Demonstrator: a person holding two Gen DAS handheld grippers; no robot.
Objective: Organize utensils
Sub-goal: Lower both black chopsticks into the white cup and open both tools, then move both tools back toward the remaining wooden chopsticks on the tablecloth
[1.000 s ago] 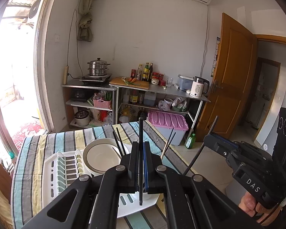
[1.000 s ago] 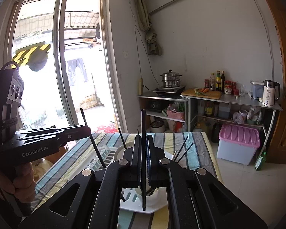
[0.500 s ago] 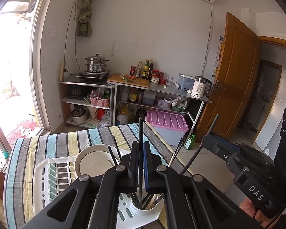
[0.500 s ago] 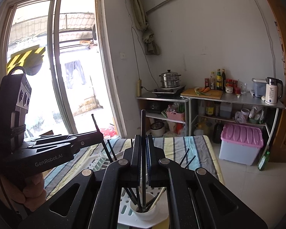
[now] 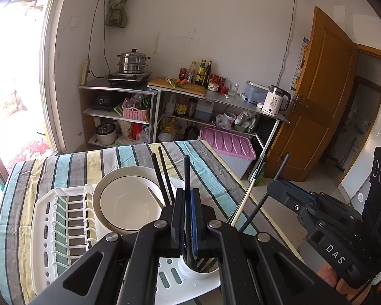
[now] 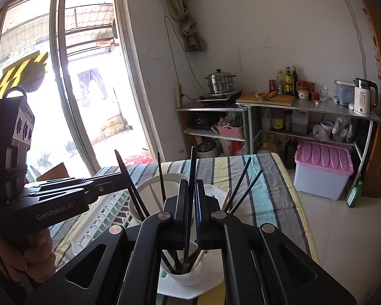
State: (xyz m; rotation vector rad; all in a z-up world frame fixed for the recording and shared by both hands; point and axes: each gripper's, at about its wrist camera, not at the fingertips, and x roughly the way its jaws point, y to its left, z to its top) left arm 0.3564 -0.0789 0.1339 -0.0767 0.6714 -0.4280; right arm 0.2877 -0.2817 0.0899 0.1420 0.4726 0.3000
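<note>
My left gripper [image 5: 188, 193] is shut on a black chopstick [image 5: 187, 167] that stands upright, its lower end inside the white utensil cup [image 5: 190, 272]. My right gripper [image 6: 190, 183] is shut on another black chopstick [image 6: 193, 162], whose tip also reaches down into the cup [image 6: 188, 278]. Several black and wooden chopsticks lean in that cup. The cup sits at the near corner of a white dish rack [image 5: 45, 228], which also holds a white plate [image 5: 129, 203]. Each gripper shows in the other's view: the right gripper [image 5: 273, 186] and the left gripper [image 6: 125, 181].
The rack rests on a table with a striped cloth [image 5: 71, 165]; the table's edge [image 6: 289, 185] drops to a tiled floor. Behind stand metal shelves [image 5: 216, 96] with a steamer pot, bottles and a kettle, a pink-lidded box [image 6: 322, 157], a wooden door and a glass sliding door.
Both grippers have come down and forward over the rack. The two held chopsticks, earlier above the rack, now have their lower ends in the cup.
</note>
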